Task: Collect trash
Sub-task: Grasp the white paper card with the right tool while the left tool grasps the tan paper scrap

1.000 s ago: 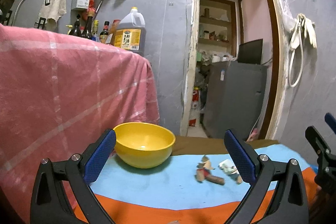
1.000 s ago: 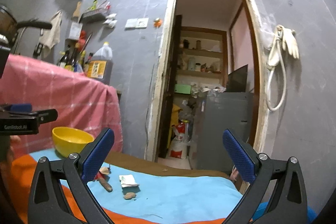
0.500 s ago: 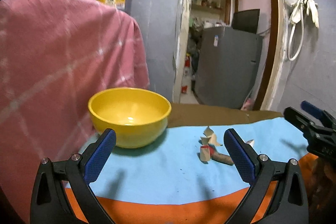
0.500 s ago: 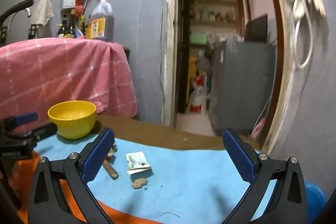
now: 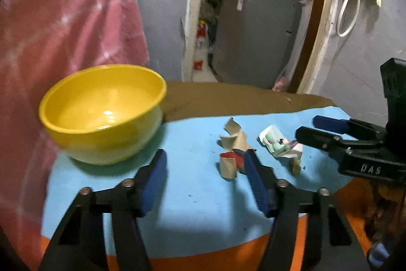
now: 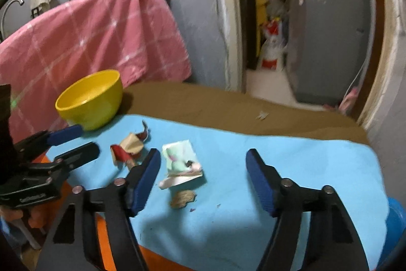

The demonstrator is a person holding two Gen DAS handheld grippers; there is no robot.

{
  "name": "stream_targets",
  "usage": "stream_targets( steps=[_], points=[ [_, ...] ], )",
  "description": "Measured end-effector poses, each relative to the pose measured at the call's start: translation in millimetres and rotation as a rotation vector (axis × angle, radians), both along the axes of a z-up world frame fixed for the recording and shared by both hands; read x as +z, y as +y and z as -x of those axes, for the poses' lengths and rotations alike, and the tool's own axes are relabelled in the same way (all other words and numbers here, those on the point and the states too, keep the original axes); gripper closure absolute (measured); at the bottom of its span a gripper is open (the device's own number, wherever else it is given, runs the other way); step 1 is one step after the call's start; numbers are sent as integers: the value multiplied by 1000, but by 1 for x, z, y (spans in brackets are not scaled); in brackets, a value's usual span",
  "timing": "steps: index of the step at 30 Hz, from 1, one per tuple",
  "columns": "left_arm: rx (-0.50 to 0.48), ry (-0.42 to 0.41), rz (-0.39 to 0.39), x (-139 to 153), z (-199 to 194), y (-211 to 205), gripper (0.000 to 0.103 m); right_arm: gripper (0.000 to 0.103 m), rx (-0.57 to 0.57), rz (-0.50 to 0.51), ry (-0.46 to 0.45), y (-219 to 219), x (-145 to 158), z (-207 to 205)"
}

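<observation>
Trash lies on the blue mat (image 5: 192, 184): a tan and red torn wrapper (image 5: 232, 151), a crumpled white and green wrapper (image 5: 279, 144) and a small brown scrap (image 5: 295, 166). A yellow bowl (image 5: 104, 111) stands at the mat's back left. My left gripper (image 5: 205, 177) is open and empty, low over the mat; its right finger is beside the torn wrapper. My right gripper (image 6: 203, 177) is open and empty, with the white and green wrapper (image 6: 181, 161) and brown scrap (image 6: 182, 198) between its fingers. The torn wrapper (image 6: 129, 146) and bowl (image 6: 90, 98) lie to its left.
A pink checked cloth (image 5: 63, 24) hangs close behind the bowl on the left. The mat lies on an orange surface (image 5: 228, 255) with a brown strip (image 6: 228, 108) at the back. An open doorway and a grey cabinet (image 5: 256, 37) are beyond the table.
Both grippers have tilted down and moved in toward the trash. Their jaws have narrowed but stay open. The right gripper now straddles the white and green wrapper.
</observation>
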State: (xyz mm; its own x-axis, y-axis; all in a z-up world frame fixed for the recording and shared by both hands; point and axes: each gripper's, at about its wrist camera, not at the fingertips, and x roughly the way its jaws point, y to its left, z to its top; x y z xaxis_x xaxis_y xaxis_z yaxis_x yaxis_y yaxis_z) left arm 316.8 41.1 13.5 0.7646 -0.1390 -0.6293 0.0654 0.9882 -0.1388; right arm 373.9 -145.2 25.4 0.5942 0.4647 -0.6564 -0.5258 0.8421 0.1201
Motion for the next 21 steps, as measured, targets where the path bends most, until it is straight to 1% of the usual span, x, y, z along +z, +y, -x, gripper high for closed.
stream_targets(
  steps=[1,3,6,8,11,12,15,21],
  points=[
    [-6,19,19,-2,-4,1,59,40,8,2,14,1,-2,-2],
    [-12,50,44,-4,-10,3,66,41,21,2,31,3,-4,-4],
    [-36,81,81,-7,-15,6,71,47,47,-2,61,6,-8,-7],
    [-45,92,101,-7,-15,7,73,51,63,0,83,9,-11,-9],
    [-57,115,129,-9,-17,8,79,52,86,15,106,15,-14,-12],
    [-61,119,135,-9,-18,8,84,52,96,25,112,17,-15,-11],
    [-73,113,144,-8,-16,9,91,52,111,61,130,24,-18,-12],
    [-76,100,158,-7,-13,13,93,52,114,101,141,28,-22,-13]
  ],
)
